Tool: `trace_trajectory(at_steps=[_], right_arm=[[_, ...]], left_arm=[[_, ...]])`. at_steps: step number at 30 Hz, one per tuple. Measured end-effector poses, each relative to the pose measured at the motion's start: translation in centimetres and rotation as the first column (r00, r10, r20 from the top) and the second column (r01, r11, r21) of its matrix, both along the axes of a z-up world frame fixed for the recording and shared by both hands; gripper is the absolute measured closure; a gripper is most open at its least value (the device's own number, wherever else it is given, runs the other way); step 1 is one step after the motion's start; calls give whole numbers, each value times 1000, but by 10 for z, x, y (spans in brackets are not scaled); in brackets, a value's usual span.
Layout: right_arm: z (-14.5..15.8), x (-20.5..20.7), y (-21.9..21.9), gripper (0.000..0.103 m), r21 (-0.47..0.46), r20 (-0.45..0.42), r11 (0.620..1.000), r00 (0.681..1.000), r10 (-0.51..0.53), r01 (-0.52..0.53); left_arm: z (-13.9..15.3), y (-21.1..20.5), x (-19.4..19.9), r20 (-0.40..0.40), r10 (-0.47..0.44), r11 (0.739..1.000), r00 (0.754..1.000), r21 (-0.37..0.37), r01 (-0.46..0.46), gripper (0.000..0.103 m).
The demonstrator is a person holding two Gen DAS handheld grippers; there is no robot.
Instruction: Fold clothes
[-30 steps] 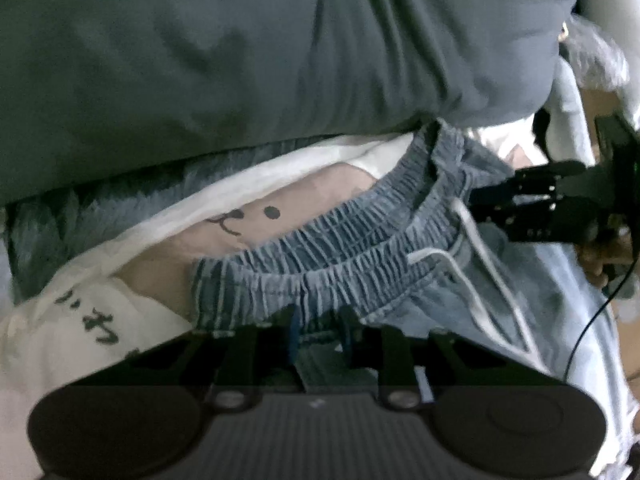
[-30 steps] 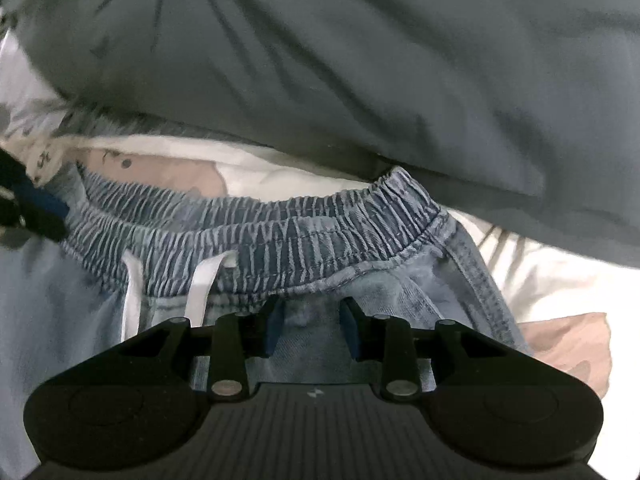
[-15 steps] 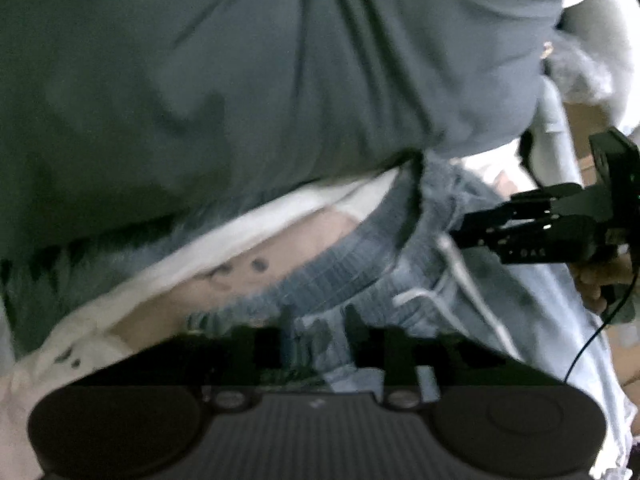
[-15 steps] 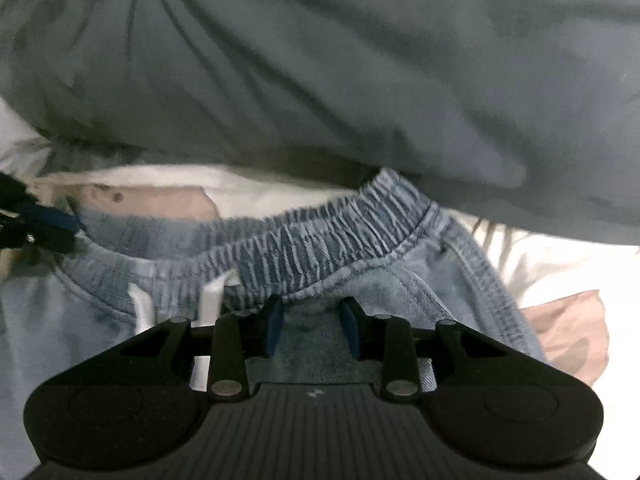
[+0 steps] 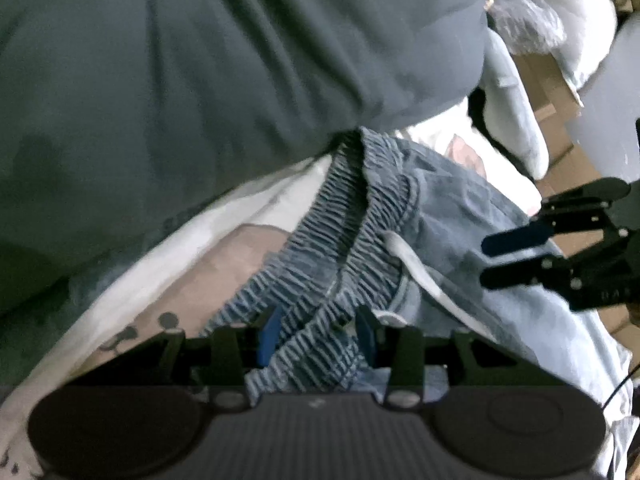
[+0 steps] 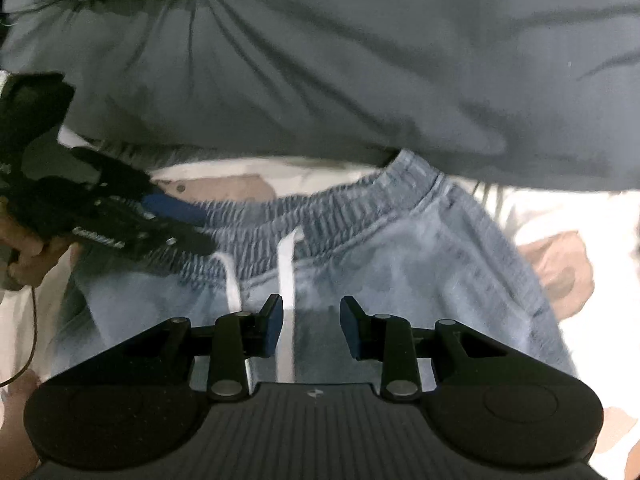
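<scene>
Light blue denim shorts (image 5: pixel 460 216) (image 6: pixel 400 272) lie on a white printed sheet (image 5: pixel 240 216). They have a gathered elastic waistband (image 5: pixel 360 232) (image 6: pixel 320 208) and a white drawstring (image 5: pixel 420 276) (image 6: pixel 286 264). My left gripper (image 5: pixel 317 336) is open, its blue-padded fingers set wide on either side of a bunched stretch of waistband. The right wrist view shows it (image 6: pixel 188 224) at the waistband's left end. My right gripper (image 6: pixel 311 326) is open over the shorts' front, with the drawstring running between its fingers. In the left wrist view it (image 5: pixel 504 256) hovers with nothing held.
A person's grey shirt (image 5: pixel 240 80) (image 6: pixel 360 60) fills the top of both views, close over the waistband. A hand (image 6: pixel 24 248) holds the left gripper, and a thin cable (image 6: pixel 32 320) hangs from it. Cardboard boxes (image 5: pixel 552 92) and a plastic bag (image 5: pixel 524 20) sit at the far right.
My left gripper's fingers have spread wider, and the waistband now reaches deeper between them. The right gripper has drawn back from the waistband to the shorts' front near the drawstring.
</scene>
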State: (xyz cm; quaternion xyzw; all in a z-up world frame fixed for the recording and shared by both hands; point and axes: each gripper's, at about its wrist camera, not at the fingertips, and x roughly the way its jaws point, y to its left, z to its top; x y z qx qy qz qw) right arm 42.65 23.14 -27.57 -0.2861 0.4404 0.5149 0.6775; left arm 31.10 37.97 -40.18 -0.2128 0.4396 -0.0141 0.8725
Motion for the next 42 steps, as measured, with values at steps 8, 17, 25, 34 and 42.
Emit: trace_trajectory(at_steps=[8,17,25,34,42], right_arm=[[-29,-15,6,65,12,-30,1000,999,17,-16],[-40,-27,12,64,41,-5,999,1000,26,-25],[-45,-37,23,59,69,6,998,1000,11,-12],[-54,-48,39,53,94,20,996,1000,-4,2],[-76,-46,51,53,103,23,994,999,-43,40]], left_arm=[[1,-6,3,-2,-139,990,990,20,139,61],[-3,0,10,25,-188,982,982,-34,188,94],[8,12,-3,90,-104,993,990,-54,109,98],[11,20,-1,104,-78,996,992,-42,83,98],[-11,24,6,55,-67,997,996,-24,68,98]])
